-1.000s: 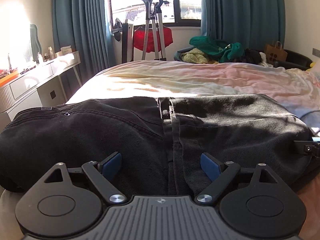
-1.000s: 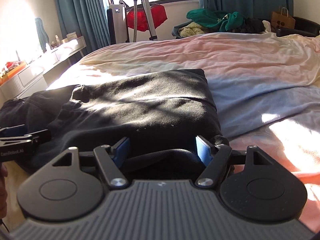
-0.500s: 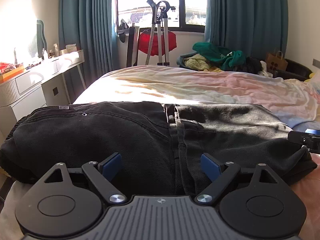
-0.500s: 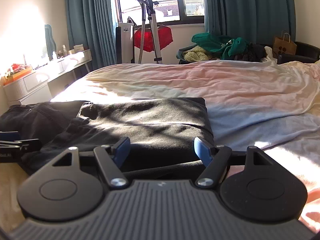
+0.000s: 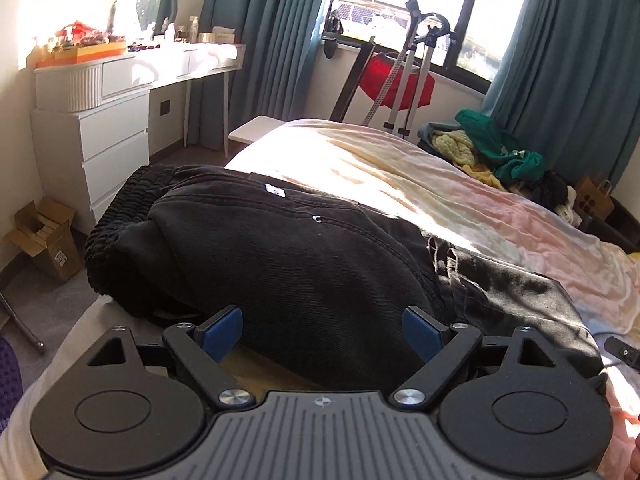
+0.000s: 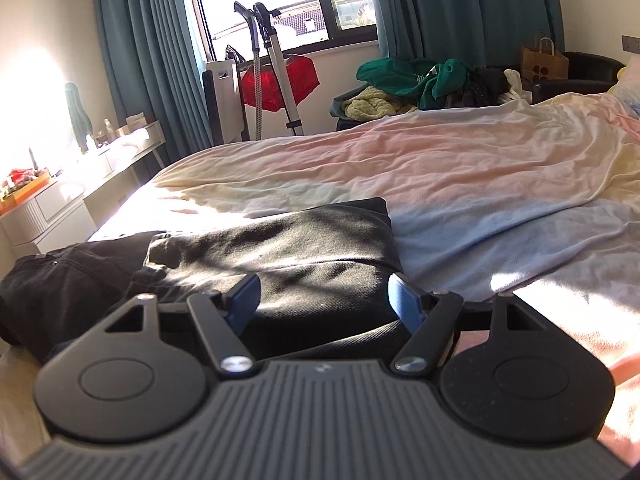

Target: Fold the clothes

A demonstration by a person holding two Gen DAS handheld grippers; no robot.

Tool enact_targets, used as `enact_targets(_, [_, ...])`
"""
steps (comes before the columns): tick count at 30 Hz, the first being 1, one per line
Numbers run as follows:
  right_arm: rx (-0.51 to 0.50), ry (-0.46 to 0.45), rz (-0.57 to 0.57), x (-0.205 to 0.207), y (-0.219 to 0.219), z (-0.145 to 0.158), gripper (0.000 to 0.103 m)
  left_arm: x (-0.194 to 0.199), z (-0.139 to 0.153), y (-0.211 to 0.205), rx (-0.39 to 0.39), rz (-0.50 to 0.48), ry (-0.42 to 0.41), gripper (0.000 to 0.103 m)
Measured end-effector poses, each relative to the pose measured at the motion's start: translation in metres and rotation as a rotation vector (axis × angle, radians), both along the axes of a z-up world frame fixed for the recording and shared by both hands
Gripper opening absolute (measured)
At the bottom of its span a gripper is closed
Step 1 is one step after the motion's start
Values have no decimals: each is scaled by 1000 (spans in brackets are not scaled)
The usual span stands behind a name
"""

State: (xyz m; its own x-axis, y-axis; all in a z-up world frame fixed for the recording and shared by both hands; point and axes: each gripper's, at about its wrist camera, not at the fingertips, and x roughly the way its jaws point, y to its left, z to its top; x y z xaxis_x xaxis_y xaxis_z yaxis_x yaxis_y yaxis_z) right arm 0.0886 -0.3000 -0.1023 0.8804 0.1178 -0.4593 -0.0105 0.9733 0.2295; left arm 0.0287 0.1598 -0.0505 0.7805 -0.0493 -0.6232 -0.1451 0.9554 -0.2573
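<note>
Black trousers (image 5: 304, 264) lie folded on the pastel bedsheet (image 6: 480, 168), mid-frame in both views (elastic waistband at left in the left view). Left gripper (image 5: 322, 330) spread wide, holding nothing. Right gripper (image 6: 324, 300) likewise spread, just over the fabric's near edge

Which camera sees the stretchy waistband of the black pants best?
The left wrist view: the gathered waistband shows fully at the black pants' left end. The right wrist view shows mostly the folded legs; the waistband end sits dark at the frame's left edge.

Left gripper (image 5: 322, 330): I'm holding its jaws wide apart.
Black trousers (image 5: 304, 256): lying folded on the bed (image 5: 460, 200).
</note>
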Motion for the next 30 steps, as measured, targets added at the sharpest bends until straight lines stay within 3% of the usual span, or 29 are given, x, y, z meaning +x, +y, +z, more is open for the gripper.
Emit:
enact_targets(2, [-19,-5,-2,1,3,-1,73,0,-10,14,-97,24,30,87])
enact_targets(6, [-48,66,11,11,7,-16,73,1,-7,17,-68,32,7,89])
enact_targets(9, [-78,135,22,19,11,-28,73,1,-9,20,-117,42,16,90])
enact_targets(12, [-86,135,20,18,13,-26,73,4,-17,26,-202,80,57,90])
enact_targets(22, [-86,149,20,14,11,-26,73,-3,-50,83,-523,358,152,89])
enact_targets(26, [-96,149,17,13,12,-26,72,-3,-55,98,-547,435,157,87])
enact_targets(30, [-71,148,7,12,8,-25,73,5,-63,107,-626,415,148,87])
